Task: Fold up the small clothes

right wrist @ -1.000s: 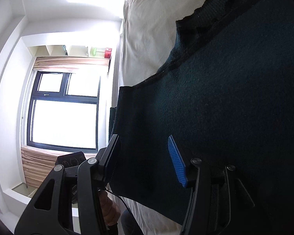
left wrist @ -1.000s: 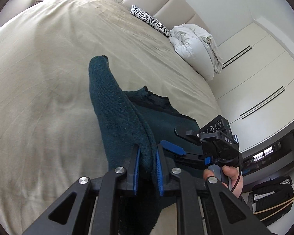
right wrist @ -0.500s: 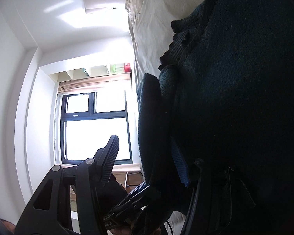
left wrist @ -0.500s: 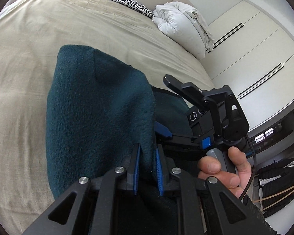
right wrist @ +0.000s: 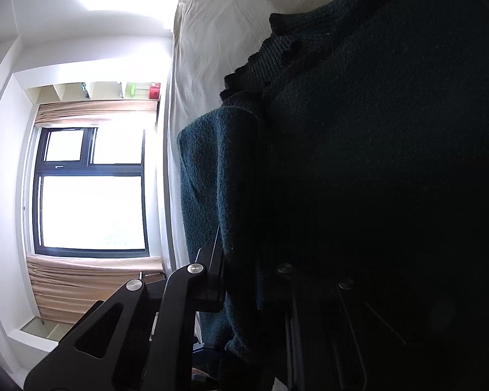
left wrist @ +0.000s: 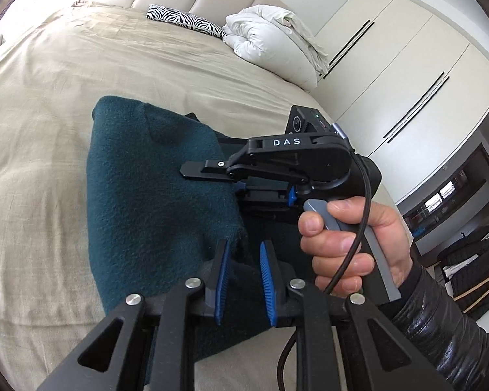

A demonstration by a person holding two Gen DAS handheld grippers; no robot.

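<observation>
A dark teal knitted sweater (left wrist: 153,195) lies on the beige bed (left wrist: 49,75), folded over itself. My left gripper (left wrist: 243,254) hovers over its near edge with the jaws slightly apart; cloth lies between them but looks loose. My right gripper (left wrist: 208,176), turned on its side in a hand, reaches in from the right, its fingers on the folded layer. In the right wrist view the right gripper (right wrist: 241,260) has its jaws close together on a fold of the sweater (right wrist: 358,163), which fills most of the frame.
A zebra-print pillow (left wrist: 182,22) and a white rolled duvet (left wrist: 270,45) lie at the head of the bed. White wardrobe doors (left wrist: 391,75) stand to the right. A black bag (left wrist: 469,273) sits on the floor. A window (right wrist: 88,189) shows beyond the bed.
The left gripper carried the sleeve over onto the sweater body and its jaws have opened a little. The right gripper has closed on a fold of the sweater.
</observation>
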